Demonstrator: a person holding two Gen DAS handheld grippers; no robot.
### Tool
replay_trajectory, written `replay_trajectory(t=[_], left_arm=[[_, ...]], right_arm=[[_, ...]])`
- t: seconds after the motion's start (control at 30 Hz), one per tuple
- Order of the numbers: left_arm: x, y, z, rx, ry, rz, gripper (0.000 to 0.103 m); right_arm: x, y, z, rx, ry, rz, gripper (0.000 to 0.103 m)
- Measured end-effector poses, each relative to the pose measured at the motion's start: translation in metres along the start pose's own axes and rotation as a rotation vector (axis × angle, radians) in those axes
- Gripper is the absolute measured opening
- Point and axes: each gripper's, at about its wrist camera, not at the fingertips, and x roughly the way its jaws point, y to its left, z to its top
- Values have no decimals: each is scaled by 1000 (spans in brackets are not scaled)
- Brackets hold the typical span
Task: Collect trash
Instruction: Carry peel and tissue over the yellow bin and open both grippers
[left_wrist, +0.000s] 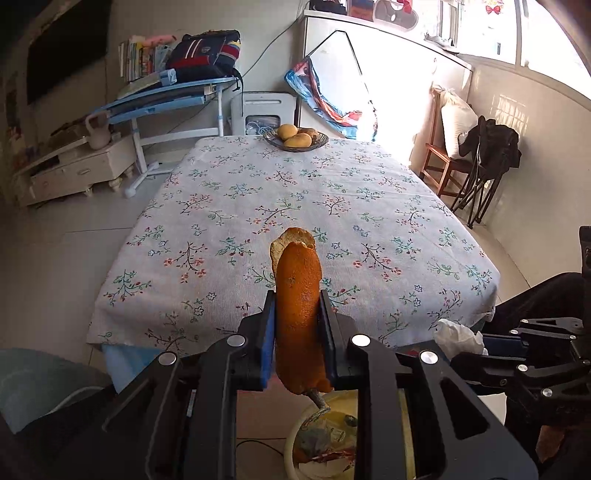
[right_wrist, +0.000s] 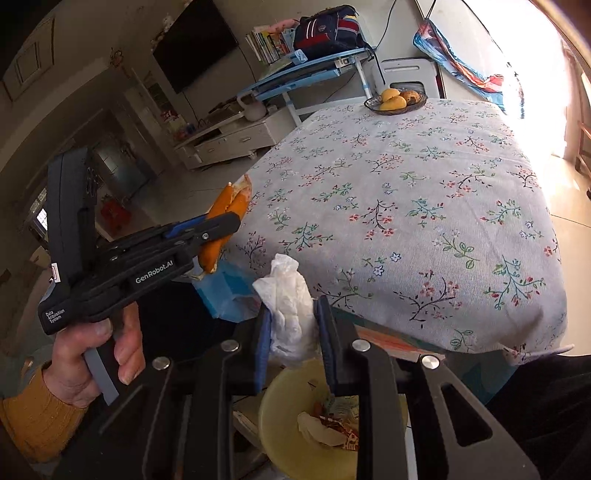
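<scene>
In the left wrist view the left tool fills the lower centre of the frame, its blue-padded jaws pinching a long orange peel that stands up between them and pokes past both ends, with a pale curl of its inner side showing at the top. Below it, at the bottom centre, sits a pale yellow bin that already holds scraps and wrappers. At the right edge of the same frame the right tool comes in from the side, a crumpled white tissue at its tip. The right wrist view shows that tissue caught between the right tool's blue pads in the lower centre, the pads pressing its lower part while the upper part bulges free above them. Directly beneath is the yellow bin, seen from above. At the left of that frame a hand in a mustard-yellow sleeve grips the left tool, with the peel sticking out of it beside the near corner of the tabletop. The flowered cloth covers the tabletop, and a glass bowl of fruit stands at its far edge in the upper middle of the frame.
</scene>
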Motion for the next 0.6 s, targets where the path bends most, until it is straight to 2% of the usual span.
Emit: replay_trajectory(t=[0.37, 0.6], left_arm=[[-14, -16, -25, 24, 23, -16, 21], [-17, -20, -39, -2, 67, -47, 21]], right_arm=[[10, 15, -36, 11, 131, -20, 25], [12, 20, -48, -8, 184, -87, 27]])
